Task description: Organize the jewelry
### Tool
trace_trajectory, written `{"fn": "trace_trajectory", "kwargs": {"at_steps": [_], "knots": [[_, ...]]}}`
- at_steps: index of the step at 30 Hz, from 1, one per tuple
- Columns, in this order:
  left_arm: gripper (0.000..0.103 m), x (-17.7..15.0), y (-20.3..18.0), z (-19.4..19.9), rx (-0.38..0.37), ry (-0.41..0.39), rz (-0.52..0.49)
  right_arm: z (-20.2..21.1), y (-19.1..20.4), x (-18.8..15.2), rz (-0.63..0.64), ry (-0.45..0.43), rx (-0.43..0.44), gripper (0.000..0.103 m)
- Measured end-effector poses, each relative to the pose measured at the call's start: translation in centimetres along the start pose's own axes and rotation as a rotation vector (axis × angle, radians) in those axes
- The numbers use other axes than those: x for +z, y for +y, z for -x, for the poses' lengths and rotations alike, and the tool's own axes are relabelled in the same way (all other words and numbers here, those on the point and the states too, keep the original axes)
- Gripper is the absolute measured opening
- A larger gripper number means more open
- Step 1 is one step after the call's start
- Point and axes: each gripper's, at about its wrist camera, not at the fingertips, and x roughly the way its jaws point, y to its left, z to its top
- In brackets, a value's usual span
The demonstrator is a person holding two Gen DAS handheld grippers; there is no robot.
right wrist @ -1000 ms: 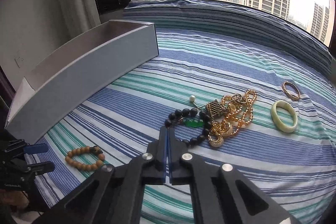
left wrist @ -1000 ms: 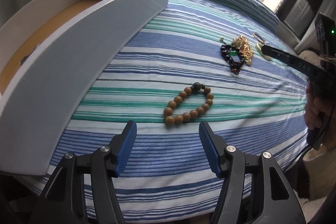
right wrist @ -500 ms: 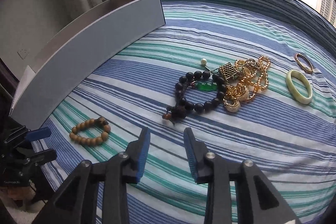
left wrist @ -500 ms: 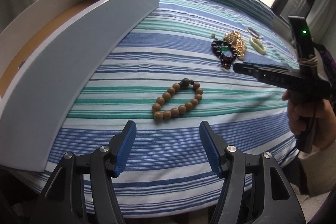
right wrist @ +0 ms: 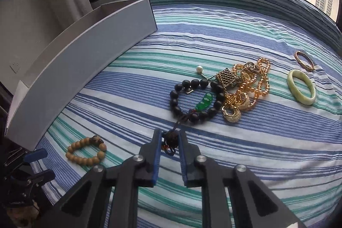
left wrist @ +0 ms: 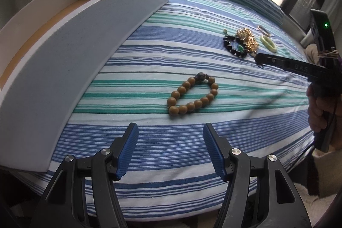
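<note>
— Striped bedding [right wrist: 235, 20] filled both views, towers pale behind it. Where did we have the dark bead bracelet [right wrist: 195, 97]?

— Centre of the right wrist view, lying flat, its knotted tassel [right wrist: 171, 139] trailing to lower centre. Our right gripper [right wrist: 170, 138] had the tassel between its blue pads, which were narrowed around it. Half a second before, those pads stood apart with nothing between them, short of the tassel.

— So we judged the grasp nearly made?

— Yes, though whether the pads were pressing the knot yet we could not tell. The bracelet touched the gold chain pile [right wrist: 245, 87] at its right, so a lift might drag links along.

— Further out?

— A pale green bangle [right wrist: 301, 87] and thin gold bangle [right wrist: 304, 61] at right, a wooden bead bracelet [left wrist: 192, 97] mid-frame in the left wrist view, ahead of our left gripper [left wrist: 171, 151], spread wide and empty. The white box [left wrist: 85, 52] waited upper left.
</note>
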Motion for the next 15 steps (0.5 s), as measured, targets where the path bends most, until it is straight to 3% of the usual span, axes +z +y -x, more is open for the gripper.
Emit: {"fn": "trace_trajectory", "kwargs": {"at_steps": [6, 10, 11, 12, 13, 15], "knots": [[0.065, 0.8, -1.2, -0.3, -0.026, 0.01, -0.059, 5.2, -0.9, -4.1, 0.019, 0.056, 0.022, 0.016], [0.067, 2.1, -2.3, -1.4, -0.027, 0.02, -0.112, 5.4, -2.0, -7.5, -0.01, 0.123, -0.005, 0.018], [0.067, 2.5, -2.6, -1.8, -0.027, 0.025, -0.128, 5.3, -2.4, -8.2, -0.021, 0.134, -0.019, 0.021], [0.067, 2.7, -3.0, -2.2, -0.027, 0.03, -0.148, 5.5, -2.8, -8.7, -0.04, 0.13, -0.022, 0.032], [0.067, 3.0, -3.3, -2.6, -0.027, 0.036, -0.173, 5.9, -3.2, -9.1, -0.062, 0.117, -0.018, 0.035], [0.066, 3.7, -4.1, -3.1, -0.023, 0.037, -0.225, 6.8, -3.8, -9.6, -0.097, 0.088, -0.014, 0.035]]}}
